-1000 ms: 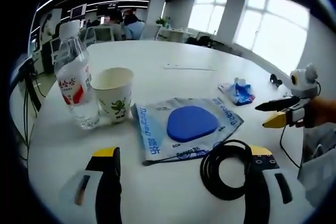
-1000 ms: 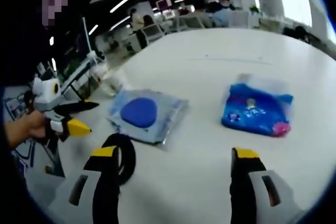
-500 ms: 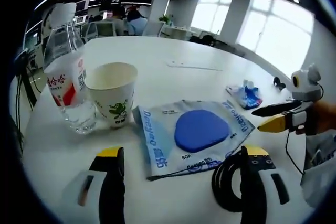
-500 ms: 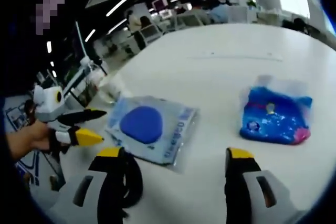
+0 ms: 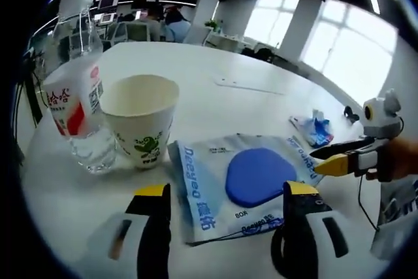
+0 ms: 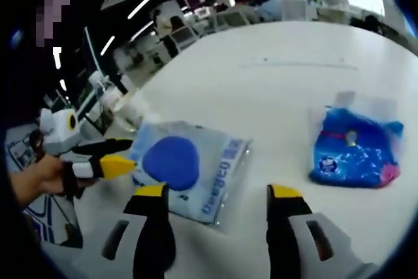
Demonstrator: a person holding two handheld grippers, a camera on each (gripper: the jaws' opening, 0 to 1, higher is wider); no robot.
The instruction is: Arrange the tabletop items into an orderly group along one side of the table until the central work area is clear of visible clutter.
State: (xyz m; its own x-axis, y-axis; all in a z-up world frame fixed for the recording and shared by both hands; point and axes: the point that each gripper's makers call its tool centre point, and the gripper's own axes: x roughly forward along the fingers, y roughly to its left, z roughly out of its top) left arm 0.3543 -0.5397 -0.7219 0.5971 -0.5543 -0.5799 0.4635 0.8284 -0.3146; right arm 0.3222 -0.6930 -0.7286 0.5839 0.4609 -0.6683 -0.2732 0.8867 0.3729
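Left gripper (image 5: 225,195): jaws spread apart, holding nothing, low over the white table (image 5: 215,99) near its closest edge.
Right gripper (image 6: 212,195): jaws also apart and holding nothing; it enters the left gripper view from the right, held in a hand (image 5: 397,159).
Clear plastic pouch with blue printing and a round blue pad inside (image 5: 245,176): flat on the table, its near edge lying between the left gripper's jaws; in the right gripper view it sits ahead of the left jaw (image 6: 186,164).
Coiled black cable (image 5: 279,261): by the pouch's near corner, mostly hidden behind the left gripper's right jaw.
White paper cup with green print (image 5: 142,117): upright, just beyond the left jaw, close beside the pouch.
Clear plastic water bottle with red-and-white label (image 5: 72,89): upright, just beside the cup toward the table's edge.
Crumpled blue printed packet (image 6: 356,147): ahead of the right gripper's right jaw, well apart from the pouch.
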